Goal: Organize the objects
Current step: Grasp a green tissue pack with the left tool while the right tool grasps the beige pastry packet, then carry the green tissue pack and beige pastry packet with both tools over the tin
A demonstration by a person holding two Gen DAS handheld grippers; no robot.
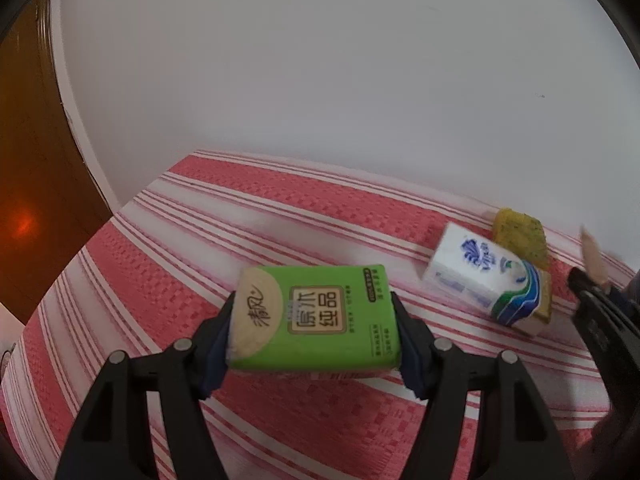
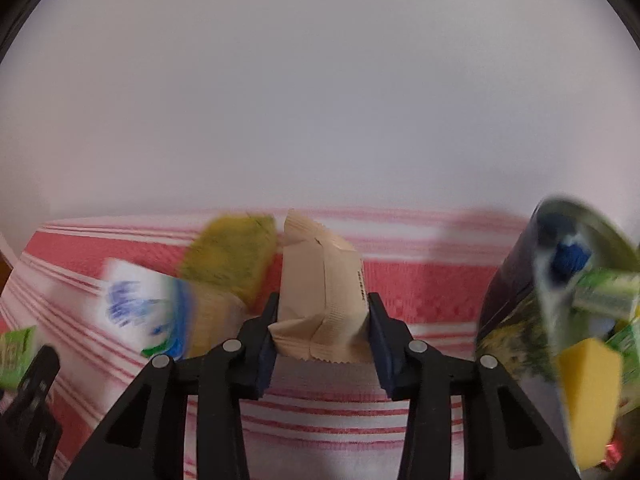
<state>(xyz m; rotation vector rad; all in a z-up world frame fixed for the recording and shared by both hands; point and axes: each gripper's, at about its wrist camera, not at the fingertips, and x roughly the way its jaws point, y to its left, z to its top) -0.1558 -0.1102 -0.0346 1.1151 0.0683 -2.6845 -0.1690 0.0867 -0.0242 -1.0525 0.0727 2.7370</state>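
- Left tool [image 1: 314, 330]: both fingers pressed against the short ends of a green tissue pack [image 1: 316, 322], which is lifted clear of the striped cloth [image 1: 200, 208]. Printed face of the pack is up, cream patch at its left end.
- Right tool [image 2: 322, 320]: clamped on a beige snack packet [image 2: 320, 296], one finger on each side. The packet stands tall between them, with its crimped edge at the bottom and the back seam facing the camera.
- The surface is covered by a red-and-white striped cloth that meets a plain white wall [image 1: 320, 60] at its far edge. Whether it is a bench or a bed underneath cannot be told.
- White tissue pack with a blue-green print [image 1: 486, 276] lies tilted near the far edge of the cloth, leaning on a yellow sponge [image 1: 520, 232] behind it; the two touch.
- In the right wrist view the same pair sits just left of the beige packet, badly blurred.
- Dark bag or container [image 2: 516, 280] at the right edge of the right wrist view, mouth open, holding green packs [image 2: 604, 288] and a yellow sponge block [image 2: 588, 392]. Details are smeared.
- Brown wooden door [image 1: 36, 160] at far left, past the cloth's left corner.
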